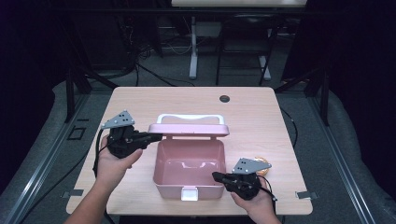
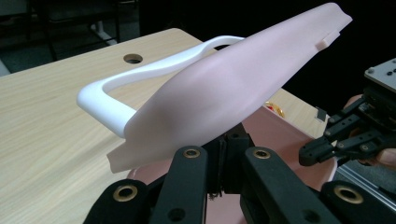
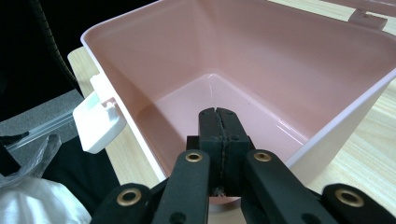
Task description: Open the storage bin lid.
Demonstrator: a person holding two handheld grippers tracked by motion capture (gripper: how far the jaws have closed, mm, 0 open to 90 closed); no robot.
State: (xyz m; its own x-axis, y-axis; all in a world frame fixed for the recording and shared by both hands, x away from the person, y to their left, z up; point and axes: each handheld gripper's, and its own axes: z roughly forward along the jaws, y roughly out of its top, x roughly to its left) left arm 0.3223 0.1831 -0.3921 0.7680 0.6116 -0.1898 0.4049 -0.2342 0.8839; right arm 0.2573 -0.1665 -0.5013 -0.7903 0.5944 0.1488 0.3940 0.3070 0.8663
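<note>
High view: a pink box (image 1: 189,168) is seen near the front edge of the wooden table (image 1: 261,116), its cavity open upward. The pink lid (image 1: 188,129) is raised at the rear of the box, with a white handle (image 1: 190,118) behind it and a white latch (image 1: 188,193) on the front wall. The left gripper (image 1: 152,137) is held at the left end of the lid, its tips at the lid's corner. The right gripper (image 1: 216,177) is held at the front right corner of the box, its tips at the rim. An orange round object (image 1: 262,163) is seen on the table just right of the box, partly hidden by the gripper plate.

Left gripper view: the lid (image 2: 224,88) is seen tilted just above the jaws, which are pressed together with nothing between them. Whether the lid is touched cannot be told. The handle (image 2: 109,93) projects beyond the lid's far edge. The right gripper (image 2: 317,148) is seen farther off at the right.

Right gripper view: the right gripper (image 3: 218,113) is pointed into the box (image 3: 261,70), over the near rim. The jaws are fully closed on nothing. The latch (image 3: 95,121) is seen on the outer wall at the left.
</note>
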